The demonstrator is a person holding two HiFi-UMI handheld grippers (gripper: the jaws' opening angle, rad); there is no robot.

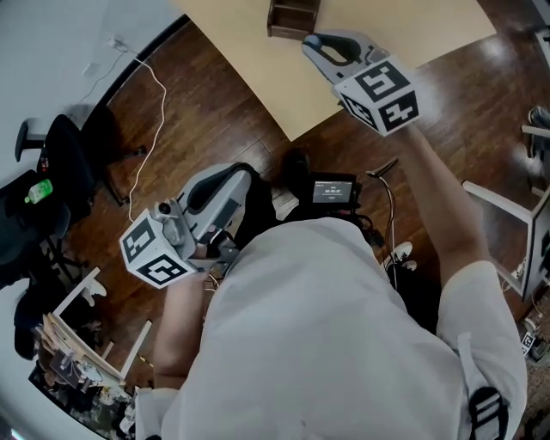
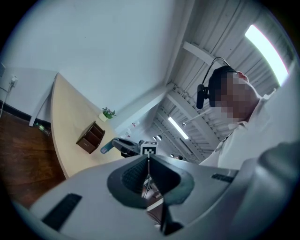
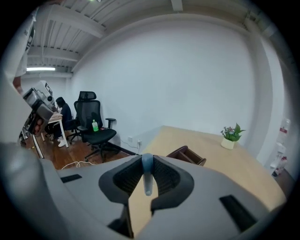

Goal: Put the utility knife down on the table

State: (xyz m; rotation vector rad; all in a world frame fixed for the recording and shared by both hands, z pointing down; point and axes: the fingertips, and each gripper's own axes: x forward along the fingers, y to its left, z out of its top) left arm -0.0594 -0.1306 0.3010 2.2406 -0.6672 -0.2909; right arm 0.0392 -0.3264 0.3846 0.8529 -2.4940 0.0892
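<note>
Blue utility knife [image 3: 146, 174] in right gripper [image 3: 146, 183], unseen overhead

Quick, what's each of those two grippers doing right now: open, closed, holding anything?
Left gripper: closed, with nothing between its jaws.
Right gripper: closed on the blue-grey utility knife.

Slim blue-grey utility knife [image 3: 147, 166] mostly hidden within jaws of right gripper [image 3: 147, 185], dark brown wooden box [image 1: 293, 17] on pale wooden table [image 1: 412, 30] cut off at head view's top edge
</note>
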